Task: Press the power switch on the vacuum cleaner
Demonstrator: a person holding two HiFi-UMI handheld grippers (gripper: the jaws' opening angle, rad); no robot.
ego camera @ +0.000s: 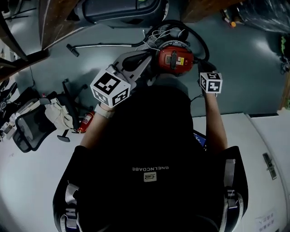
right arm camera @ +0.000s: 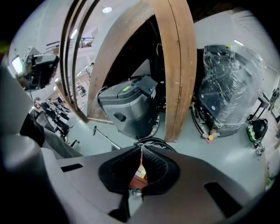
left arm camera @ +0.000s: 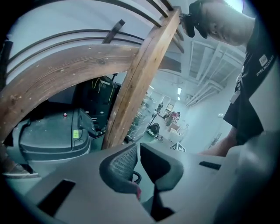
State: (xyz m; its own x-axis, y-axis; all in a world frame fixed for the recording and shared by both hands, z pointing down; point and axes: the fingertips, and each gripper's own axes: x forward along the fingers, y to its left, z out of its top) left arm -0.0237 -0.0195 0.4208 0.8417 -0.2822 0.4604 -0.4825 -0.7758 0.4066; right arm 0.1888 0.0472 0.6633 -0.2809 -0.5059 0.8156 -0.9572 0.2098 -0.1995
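Observation:
The red vacuum cleaner (ego camera: 176, 59) stands on the floor straight ahead, with a black hose (ego camera: 199, 38) looped round it and a dark panel with a yellow label on top. My left gripper (ego camera: 148, 58) reaches to the vacuum's left side, jaws shut with nothing between them. My right gripper (ego camera: 202, 67) hangs just to the right of the vacuum, jaws also shut. In the right gripper view a sliver of the red vacuum cleaner (right arm camera: 140, 174) shows below the pads (right arm camera: 154, 168). The left gripper (left arm camera: 137, 162) view points up at wooden beams; only a red speck shows under its jaws.
A grey floor machine (ego camera: 122, 9) stands behind the vacuum between wooden posts (right arm camera: 179, 65). A metal wand (ego camera: 104, 44) lies on the floor. A fire extinguisher (ego camera: 86, 121) and an office chair (ego camera: 31, 127) are at left, a white table (ego camera: 267, 149) at right. A plastic-wrapped machine (right arm camera: 227, 92) stands far right.

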